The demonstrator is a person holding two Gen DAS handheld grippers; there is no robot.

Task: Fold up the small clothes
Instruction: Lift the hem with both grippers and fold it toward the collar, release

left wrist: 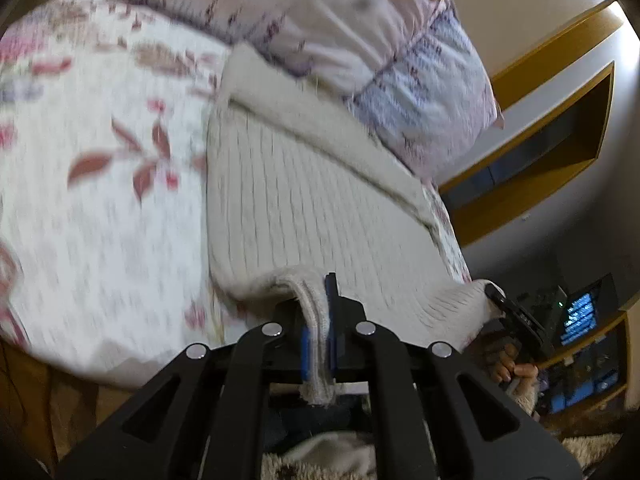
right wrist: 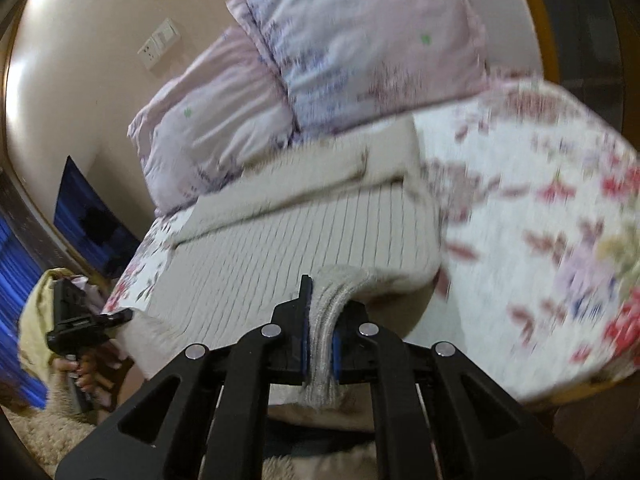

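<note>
A cream ribbed knit sweater lies flat on the bed, its far part folded over in a band. My left gripper is shut on the near hem, and the knit edge is lifted and pinched between the blue pads. My right gripper is likewise shut on the near hem of the sweater, further along it. In each wrist view the other gripper shows at the hem's far corner, held by a hand: the right gripper and the left gripper.
The bed has a floral sheet. Two pale purple pillows lie just behind the sweater. A wooden shelf unit and a lit screen stand beside the bed. A shaggy rug covers the floor below.
</note>
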